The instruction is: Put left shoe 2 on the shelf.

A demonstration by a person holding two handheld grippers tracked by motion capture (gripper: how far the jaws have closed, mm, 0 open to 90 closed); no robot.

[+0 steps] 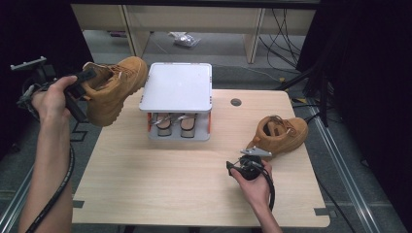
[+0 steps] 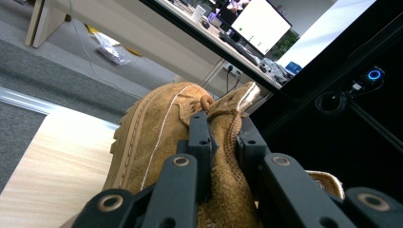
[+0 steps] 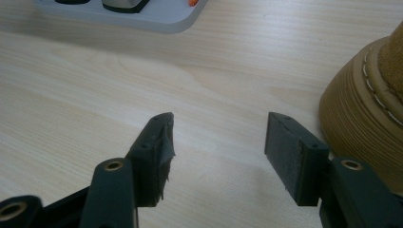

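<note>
In the high view, the left claw is clamped on the collar of a tan boot, which hangs tilted in the air to the left of the grey shoe rack, its toe close to the rack's top left corner, off the left edge of the tabletop. The rack stands at the back middle of the tabletop, and a pair of shoes sits on its lower shelf under the flat top. A second tan boot rests on the tabletop to the right of the rack, well apart from it. The right claw sits low over the tabletop in front of and to the right of the rack, just beside the second boot's heel.

In the left gripper view, the left claw has its two black jaws pressed on either side of the suede collar of the tan boot, with the sole turned to the left and the tabletop below.

In the right gripper view, the right claw stands apart with nothing between its jaws, bare tabletop under it. The rack's base lies ahead at the top edge, and the sole of the second boot is just beside the right jaw.
</note>
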